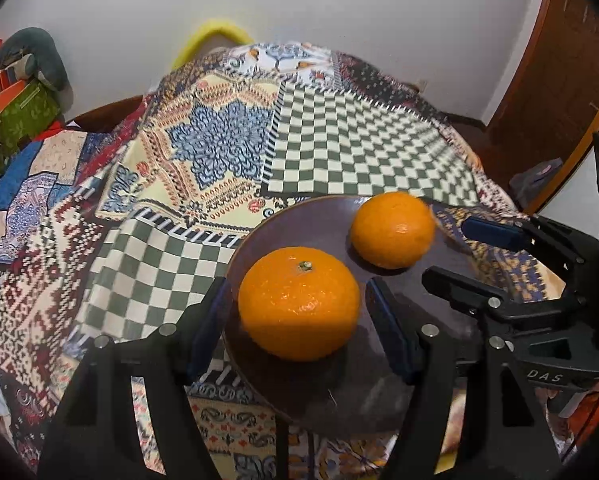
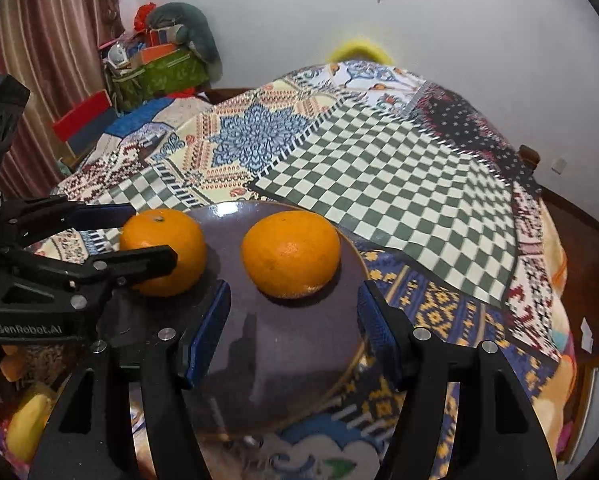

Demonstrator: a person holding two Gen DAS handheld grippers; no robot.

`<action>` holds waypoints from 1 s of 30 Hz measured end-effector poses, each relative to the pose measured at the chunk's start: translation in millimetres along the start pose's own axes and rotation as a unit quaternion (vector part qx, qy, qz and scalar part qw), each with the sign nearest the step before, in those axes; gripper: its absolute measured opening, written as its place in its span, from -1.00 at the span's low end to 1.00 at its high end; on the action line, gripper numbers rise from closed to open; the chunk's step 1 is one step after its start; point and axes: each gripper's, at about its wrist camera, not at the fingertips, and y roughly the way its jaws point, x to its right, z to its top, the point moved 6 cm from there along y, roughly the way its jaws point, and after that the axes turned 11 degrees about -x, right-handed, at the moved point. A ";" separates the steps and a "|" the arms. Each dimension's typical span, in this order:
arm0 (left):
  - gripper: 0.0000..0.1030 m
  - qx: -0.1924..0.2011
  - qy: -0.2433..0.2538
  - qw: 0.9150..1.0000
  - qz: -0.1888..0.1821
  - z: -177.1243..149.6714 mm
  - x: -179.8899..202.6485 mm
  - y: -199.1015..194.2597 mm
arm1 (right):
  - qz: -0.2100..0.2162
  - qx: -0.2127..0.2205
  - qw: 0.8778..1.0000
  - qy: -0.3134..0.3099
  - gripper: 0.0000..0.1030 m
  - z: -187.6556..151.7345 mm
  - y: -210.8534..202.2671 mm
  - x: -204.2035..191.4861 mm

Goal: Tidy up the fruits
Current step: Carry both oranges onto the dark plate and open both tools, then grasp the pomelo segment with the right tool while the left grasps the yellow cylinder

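Two oranges lie on a dark round plate (image 1: 331,400) (image 2: 283,344). The stem-up orange (image 1: 298,303) (image 2: 164,252) rests between the fingers of my left gripper (image 1: 297,284) (image 2: 154,233). Thin strips of plate show on both sides of it, so the pads stand off it and the gripper is open. The second orange (image 1: 391,230) (image 2: 290,255) sits just ahead of the fingertips of my right gripper (image 2: 294,286) (image 1: 446,249). That gripper is open, and neither pad touches the fruit.
A patchwork cloth (image 1: 331,148) (image 2: 379,168) covers the table. A banana (image 2: 27,428) and other fruit lie at the near left edge. Boxes and bags (image 2: 159,68) are piled at the far left, and a wooden door (image 1: 547,92) stands on the right.
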 end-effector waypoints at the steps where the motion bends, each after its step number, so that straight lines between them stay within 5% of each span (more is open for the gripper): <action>1: 0.34 0.005 -0.001 1.000 0.002 -1.5 0.3 -8.2 | 0.000 0.004 1.000 0.003 0.21 -1.1 -6.7 -0.4; 18: 0.34 0.112 -0.012 0.993 0.029 -58.4 6.0 -156.0 | -0.007 0.104 0.994 0.016 0.23 -28.1 -130.6 -41.3; 30: 0.39 0.117 -0.013 0.992 0.037 -121.0 19.5 -187.2 | -0.018 0.120 0.992 0.017 0.35 -79.1 -165.1 -66.8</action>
